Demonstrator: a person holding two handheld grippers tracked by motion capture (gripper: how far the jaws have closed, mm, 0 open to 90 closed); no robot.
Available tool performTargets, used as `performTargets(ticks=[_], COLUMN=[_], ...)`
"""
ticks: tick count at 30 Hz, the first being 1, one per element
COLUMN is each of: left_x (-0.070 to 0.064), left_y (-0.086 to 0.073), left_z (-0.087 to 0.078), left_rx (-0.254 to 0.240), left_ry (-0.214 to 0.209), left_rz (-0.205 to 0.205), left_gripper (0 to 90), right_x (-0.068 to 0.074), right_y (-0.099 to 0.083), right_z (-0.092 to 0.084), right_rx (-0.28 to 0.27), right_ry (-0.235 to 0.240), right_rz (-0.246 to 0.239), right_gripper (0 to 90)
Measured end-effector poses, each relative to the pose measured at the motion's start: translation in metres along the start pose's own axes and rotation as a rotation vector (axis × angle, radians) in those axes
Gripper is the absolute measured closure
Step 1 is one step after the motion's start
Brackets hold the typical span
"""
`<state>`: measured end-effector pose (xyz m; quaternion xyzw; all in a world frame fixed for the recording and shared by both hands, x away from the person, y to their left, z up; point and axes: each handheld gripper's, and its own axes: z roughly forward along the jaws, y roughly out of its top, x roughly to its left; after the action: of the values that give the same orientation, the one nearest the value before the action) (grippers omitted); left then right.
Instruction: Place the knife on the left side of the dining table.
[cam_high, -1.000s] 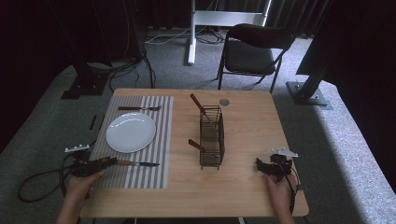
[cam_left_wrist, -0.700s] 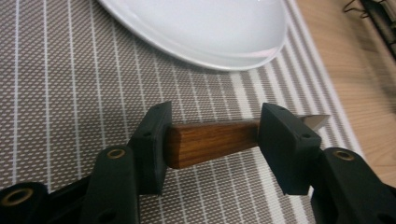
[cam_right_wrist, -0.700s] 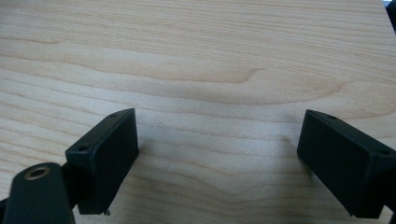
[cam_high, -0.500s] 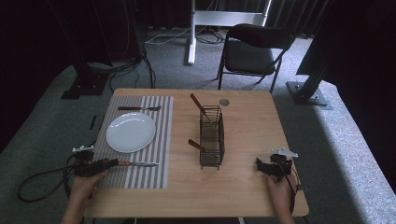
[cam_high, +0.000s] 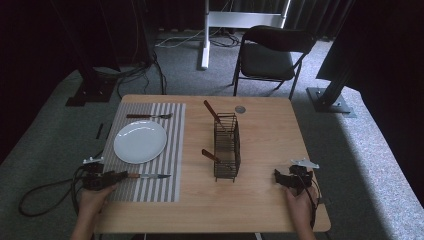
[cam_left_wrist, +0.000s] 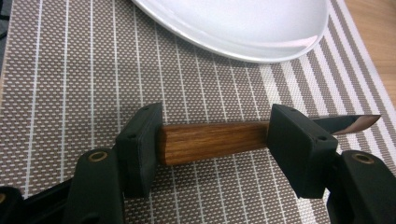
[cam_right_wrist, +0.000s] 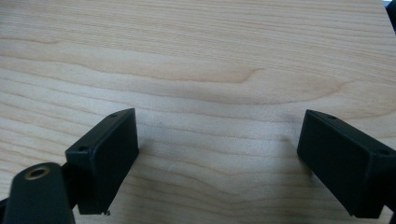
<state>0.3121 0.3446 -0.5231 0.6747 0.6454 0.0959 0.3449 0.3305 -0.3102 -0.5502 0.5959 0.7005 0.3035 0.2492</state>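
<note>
Your left gripper (cam_left_wrist: 212, 140) has just been opening; its jaws now stand spread around the wooden handle of the knife (cam_high: 148, 175), which lies on the striped placemat (cam_high: 172, 150) just near of the white plate (cam_high: 140, 141). If you pull back crooked, a pad can catch the handle and drag the knife. Since the earlier frame, the knife has stayed put. Your right gripper (cam_right_wrist: 219, 163) rests spread over bare table (cam_high: 265, 130), holding nothing.

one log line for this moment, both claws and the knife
left claw: just opening, straddles knife handle | knife: lying on placemat | right claw: open, nothing between
</note>
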Motion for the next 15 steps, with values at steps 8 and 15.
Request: performTargets(ticks=[8,15], left_x=[-0.0062,-0.0088], left_y=[0.0017,-0.0026], left_z=[0.0056,0.0034], left_rx=[0.011,-0.015], left_ry=[0.096,0.130], left_rz=[0.045,0.072], left_gripper=[33.9,32.8], right_x=[0.0000,0.0000], right_y=[0.0000,0.0000], right_z=[0.0000,0.0000], right_rx=[0.000,0.000], right_ry=[0.000,0.000], right_rz=[-0.001,0.000], right_gripper=[11.8,11.8])
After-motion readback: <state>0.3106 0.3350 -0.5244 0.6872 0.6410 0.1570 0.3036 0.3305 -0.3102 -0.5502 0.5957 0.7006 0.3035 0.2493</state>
